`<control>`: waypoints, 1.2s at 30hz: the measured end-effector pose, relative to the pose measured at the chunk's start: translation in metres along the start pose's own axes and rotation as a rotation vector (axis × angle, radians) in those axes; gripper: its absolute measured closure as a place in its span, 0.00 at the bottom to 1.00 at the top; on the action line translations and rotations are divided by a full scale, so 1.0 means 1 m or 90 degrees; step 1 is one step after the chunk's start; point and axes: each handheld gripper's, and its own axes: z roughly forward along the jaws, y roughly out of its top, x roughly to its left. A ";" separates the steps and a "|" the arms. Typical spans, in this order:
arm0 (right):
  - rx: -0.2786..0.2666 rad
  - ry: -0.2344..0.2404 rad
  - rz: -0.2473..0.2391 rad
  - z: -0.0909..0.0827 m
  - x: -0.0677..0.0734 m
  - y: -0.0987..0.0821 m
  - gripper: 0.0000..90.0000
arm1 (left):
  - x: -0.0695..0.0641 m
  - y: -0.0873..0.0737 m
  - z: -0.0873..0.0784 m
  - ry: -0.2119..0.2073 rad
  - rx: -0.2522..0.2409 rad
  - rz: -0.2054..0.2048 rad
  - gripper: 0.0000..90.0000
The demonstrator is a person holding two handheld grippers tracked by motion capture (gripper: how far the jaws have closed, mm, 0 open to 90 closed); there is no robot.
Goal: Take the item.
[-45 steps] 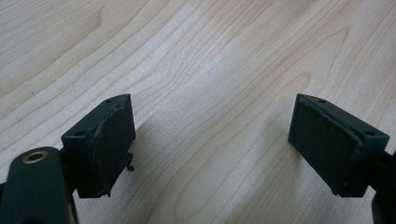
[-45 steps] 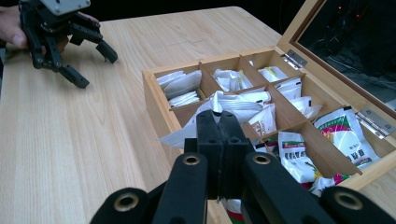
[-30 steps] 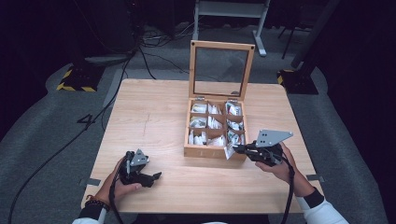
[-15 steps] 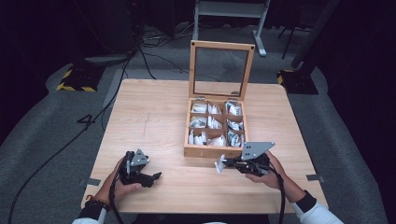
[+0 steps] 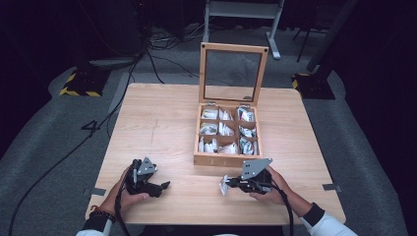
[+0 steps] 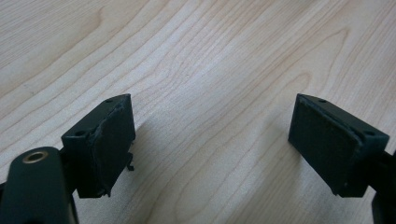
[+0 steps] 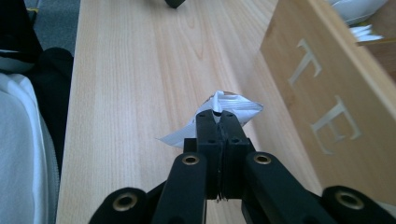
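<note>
A wooden tea box (image 5: pixel 226 160) stands open at mid-table, its compartments holding several white sachets (image 5: pixel 219 129). In front of it, low over the table, my right gripper (image 5: pixel 230 184) is shut on a white sachet (image 5: pixel 223 186). In the right gripper view the jaws (image 7: pixel 217 117) pinch the sachet (image 7: pixel 236 105) by one edge, beside the box's lettered front wall (image 7: pixel 327 93). My left gripper (image 5: pixel 165 186) rests at the table's front left, open, with nothing between its pads (image 6: pixel 210 140).
The box's framed glass lid (image 5: pixel 233 73) stands upright at the back. Bare wooden tabletop (image 5: pixel 162 123) spreads left of the box. Cables and stand legs lie on the floor beyond the table.
The right gripper has carried the sachet from the box's front right corner down and left, to just above the table. The left gripper has stayed put.
</note>
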 end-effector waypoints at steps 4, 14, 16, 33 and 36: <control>0.014 0.008 0.001 0.009 0.003 -0.005 0.99 | 0.000 0.000 0.000 0.000 0.000 0.000 0.17; 0.037 0.023 0.014 0.018 0.000 -0.021 0.92 | 0.000 0.000 0.000 0.002 0.000 -0.001 0.17; 0.039 0.018 0.016 0.015 -0.002 -0.023 0.88 | 0.000 0.000 0.000 0.002 0.000 -0.001 0.17; 0.004 -0.046 0.044 -0.023 -0.017 -0.034 0.53 | -0.001 0.000 0.000 0.014 0.001 -0.009 0.16; -0.012 -0.061 0.042 -0.035 -0.022 -0.032 0.49 | -0.002 0.002 0.000 0.019 0.013 -0.020 0.15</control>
